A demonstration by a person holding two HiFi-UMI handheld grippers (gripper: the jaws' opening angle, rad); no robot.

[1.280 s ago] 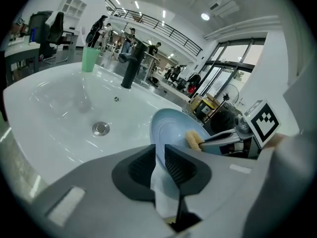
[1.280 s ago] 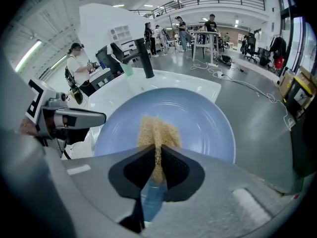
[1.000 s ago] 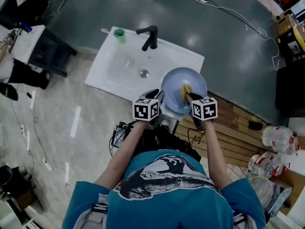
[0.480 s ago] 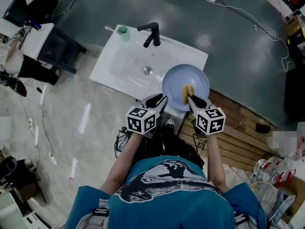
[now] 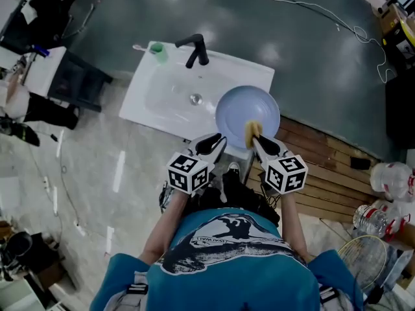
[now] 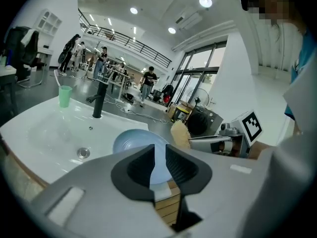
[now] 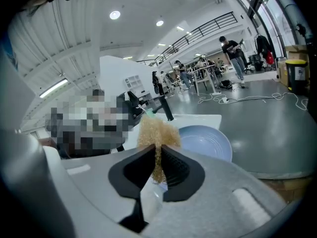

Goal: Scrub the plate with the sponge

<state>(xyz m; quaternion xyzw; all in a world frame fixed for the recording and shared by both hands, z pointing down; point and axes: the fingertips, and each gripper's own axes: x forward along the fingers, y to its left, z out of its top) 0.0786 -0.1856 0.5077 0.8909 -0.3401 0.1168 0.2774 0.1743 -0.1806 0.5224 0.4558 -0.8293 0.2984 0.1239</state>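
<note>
A light blue plate (image 5: 245, 109) rests at the right end of the white sink (image 5: 162, 92), partly over its edge. My right gripper (image 5: 255, 138) is shut on a tan sponge (image 5: 251, 131), which lies against the plate's near rim. In the right gripper view the sponge (image 7: 157, 132) sticks up between the jaws of the right gripper (image 7: 158, 155), in front of the plate (image 7: 208, 140). My left gripper (image 5: 218, 140) is at the plate's near left rim. Its jaws are closing. In the left gripper view the plate (image 6: 131, 142) shows in the narrow gap of the left gripper (image 6: 158, 155).
A black faucet (image 5: 194, 49) and a green cup (image 5: 157, 50) stand at the sink's back. Wooden slats (image 5: 324, 167) lie right of the sink. Plastic bottles (image 5: 389, 180) sit at the far right. A dark stool (image 5: 78, 76) stands to the left. A cable (image 5: 337, 18) runs across the grey floor.
The sponge has slid from the plate's middle toward its near rim. Both grippers have drawn slightly back toward me. The left jaws now sit at the plate's lower left rim.
</note>
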